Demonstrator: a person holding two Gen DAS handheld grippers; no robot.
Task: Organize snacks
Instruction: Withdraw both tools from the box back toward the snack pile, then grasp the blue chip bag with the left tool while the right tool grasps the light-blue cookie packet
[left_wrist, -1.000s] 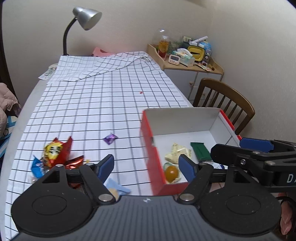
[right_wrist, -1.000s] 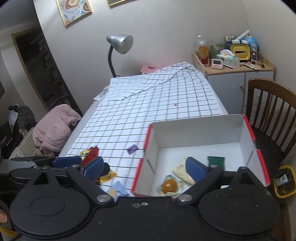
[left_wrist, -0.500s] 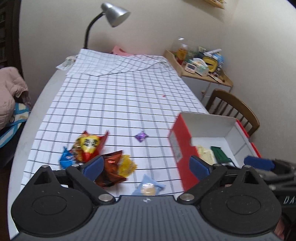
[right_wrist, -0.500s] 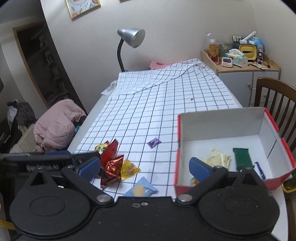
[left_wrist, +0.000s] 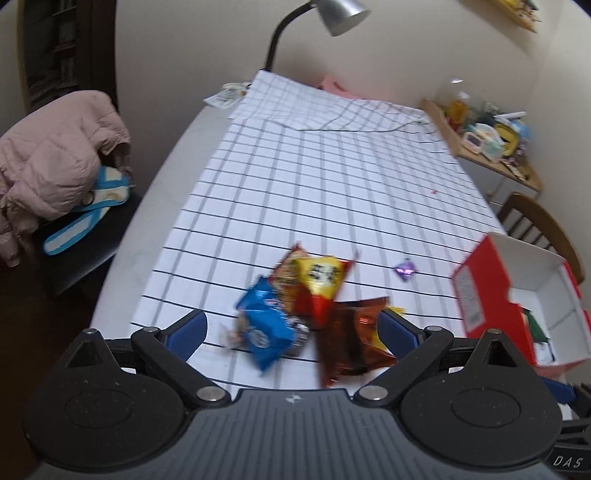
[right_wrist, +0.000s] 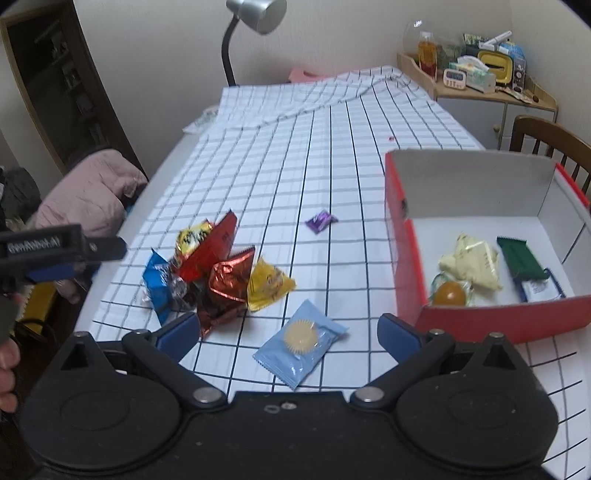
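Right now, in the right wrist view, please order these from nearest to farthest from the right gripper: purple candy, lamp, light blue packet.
1. Light blue packet, just ahead, between the open jaws.
2. Purple candy, mid-cloth.
3. Lamp, far end.

Wrist views sharing snack pile (left_wrist: 310, 306)

Left gripper (left_wrist: 291, 326): jaws spread wide, nothing between them, blue pads at lower centre of the left wrist view. It also shows at the left edge of the right wrist view, held by a bare hand (right_wrist: 7, 365). Right gripper (right_wrist: 288, 332): jaws likewise wide apart, empty, lower centre of its own view.
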